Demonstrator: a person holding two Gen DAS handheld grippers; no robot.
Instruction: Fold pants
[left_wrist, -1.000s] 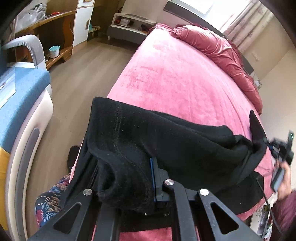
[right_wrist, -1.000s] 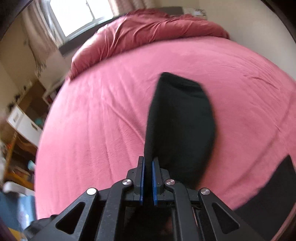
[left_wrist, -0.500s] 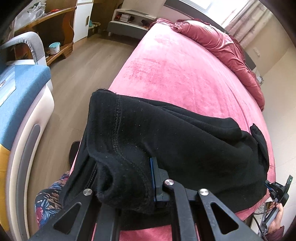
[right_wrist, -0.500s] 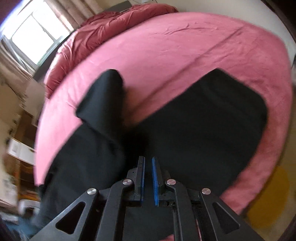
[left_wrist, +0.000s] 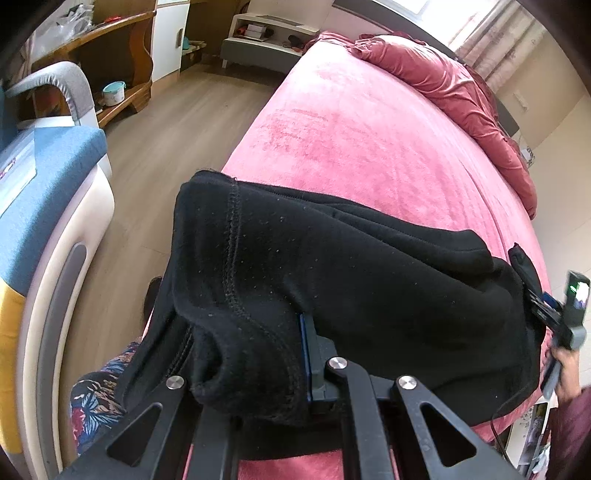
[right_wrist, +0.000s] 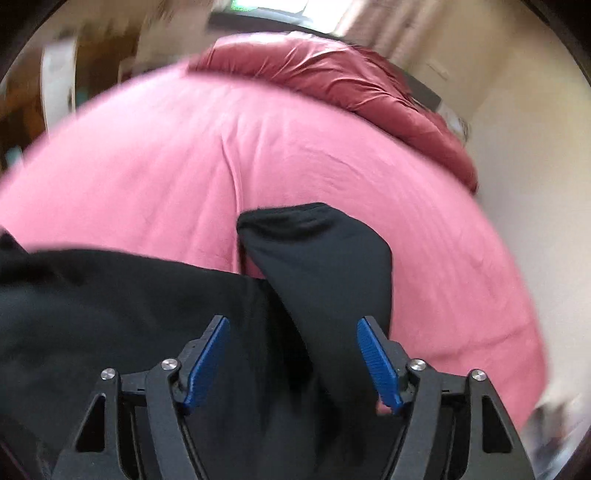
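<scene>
Black tongs (right_wrist: 293, 360) with blue ribbed pads (right_wrist: 376, 360), silver screws; maroon sleeve (left_wrist: 570, 432).

The bed (left_wrist: 369, 147) is viewed from close above its near edge by the left wrist camera, aimed steeply down over black pants (left_wrist: 332, 277) toward the far pillows, while the same bed (right_wrist: 147, 166) and pants (right_wrist: 110, 314) are seen, blurred, from the right wrist camera.

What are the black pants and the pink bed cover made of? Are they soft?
The black pants look like thick knit fleece or sweatshirt cotton: matte, lint-specked, with chunky stitched seams. The pink bed cover looks like soft plush or velvety fabric, with brushed streaks in its nap. Both probably feel soft.
</scene>
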